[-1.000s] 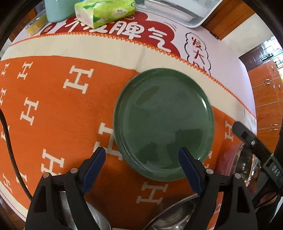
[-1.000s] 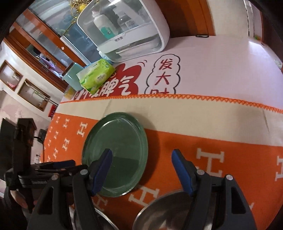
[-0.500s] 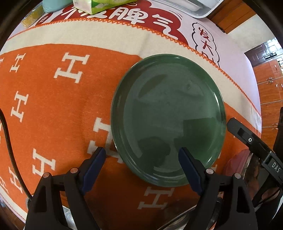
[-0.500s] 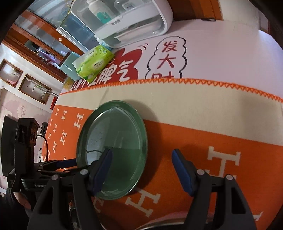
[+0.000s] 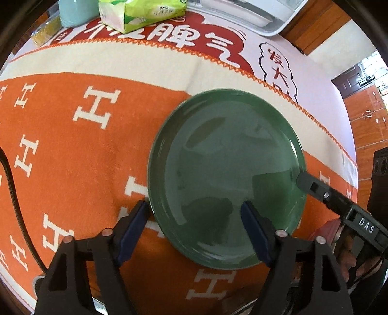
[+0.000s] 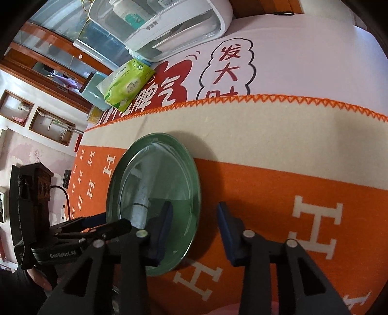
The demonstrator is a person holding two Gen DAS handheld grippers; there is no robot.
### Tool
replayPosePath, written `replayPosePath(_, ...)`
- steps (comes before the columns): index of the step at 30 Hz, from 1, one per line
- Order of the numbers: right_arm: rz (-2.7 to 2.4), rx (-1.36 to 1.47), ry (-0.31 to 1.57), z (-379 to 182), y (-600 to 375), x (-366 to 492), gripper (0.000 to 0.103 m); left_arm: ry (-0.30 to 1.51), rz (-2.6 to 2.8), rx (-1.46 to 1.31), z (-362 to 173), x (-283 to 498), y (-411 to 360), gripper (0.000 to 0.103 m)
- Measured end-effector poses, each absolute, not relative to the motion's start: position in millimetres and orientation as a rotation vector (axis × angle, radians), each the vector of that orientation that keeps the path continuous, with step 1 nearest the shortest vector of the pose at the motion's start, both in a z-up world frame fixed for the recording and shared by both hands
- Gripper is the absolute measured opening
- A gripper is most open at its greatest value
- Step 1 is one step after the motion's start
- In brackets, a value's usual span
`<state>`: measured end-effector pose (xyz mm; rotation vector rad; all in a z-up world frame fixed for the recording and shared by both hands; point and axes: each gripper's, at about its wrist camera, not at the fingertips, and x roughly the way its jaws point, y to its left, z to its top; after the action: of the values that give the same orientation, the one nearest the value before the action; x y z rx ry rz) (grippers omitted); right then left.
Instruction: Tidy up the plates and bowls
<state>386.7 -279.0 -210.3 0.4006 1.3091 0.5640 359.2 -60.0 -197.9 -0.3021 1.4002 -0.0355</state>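
Note:
A dark green plate (image 5: 225,169) (image 6: 155,184) lies flat on the orange cloth with white H marks. My left gripper (image 5: 194,206) hangs over its near-left edge. One finger stands just outside the rim and the other over the plate's inside, and the jaws are closing with a gap to the plate. My right gripper (image 6: 194,208) straddles the plate's right rim. Its left finger is over the inside and its right finger (image 6: 226,225) over the cloth, and these jaws are closing too, with no pad pressing. The right gripper's black finger (image 5: 315,187) shows at that rim.
At the table's far side stand a green tissue pack (image 5: 140,12) (image 6: 128,82), a teal cup (image 5: 72,12) and a white lidded appliance (image 6: 165,26). A black cable (image 5: 12,184) runs along the left. A hand (image 5: 349,256) holds the right gripper. The left gripper's body (image 6: 72,232) fills the lower left.
Both grippers have come down closer to the green plate. The right jaws have narrowed a lot around its right rim. The left jaws have narrowed a little.

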Motion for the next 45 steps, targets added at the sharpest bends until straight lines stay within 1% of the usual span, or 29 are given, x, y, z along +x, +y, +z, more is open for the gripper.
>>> replayPosePath(2,0.571,0.395,1.317,-211,-276,387,0.026,1.385,-0.029,-0.304,-198,361,-61,0.067)
replayPosePath(4,0.579,0.393,1.322,-212,-274,387,0.023,1.375,-0.027,-0.304,-198,363,-61,0.063)
replayPosePath(7,0.586,0.383,1.329,-213,-271,387,0.022,1.359,-0.018,-0.298,-196,360,-57,0.056)
replayPosePath(10,0.586,0.383,1.33,-212,-272,388,0.022,1.343,-0.004,-0.311,-196,358,-54,0.052)
replayPosePath(12,0.577,0.378,1.33,-212,-272,387,0.019,1.333,0.01,-0.313,-195,356,-52,0.049)
replayPosePath(14,0.569,0.376,1.33,-212,-273,387,0.017,1.33,0.023,-0.297,-194,354,-52,0.044)
replayPosePath(16,0.559,0.378,1.329,-212,-274,386,0.014,1.33,0.036,-0.289,-193,351,-49,0.036)
replayPosePath(19,0.541,0.389,1.315,-210,-277,385,0.013,1.329,0.047,-0.321,-193,351,-45,0.03)
replayPosePath(23,0.505,0.396,1.309,-207,-282,382,0.013,1.32,0.031,-0.337,-190,351,-50,0.029)
replayPosePath(32,0.491,0.417,1.251,-183,-291,370,0.013,1.229,-0.006,-0.351,-160,346,-55,0.029)
replayPosePath(45,0.498,0.383,1.147,-132,-292,336,0.013,1.114,-0.074,-0.365,-117,314,-50,0.029)
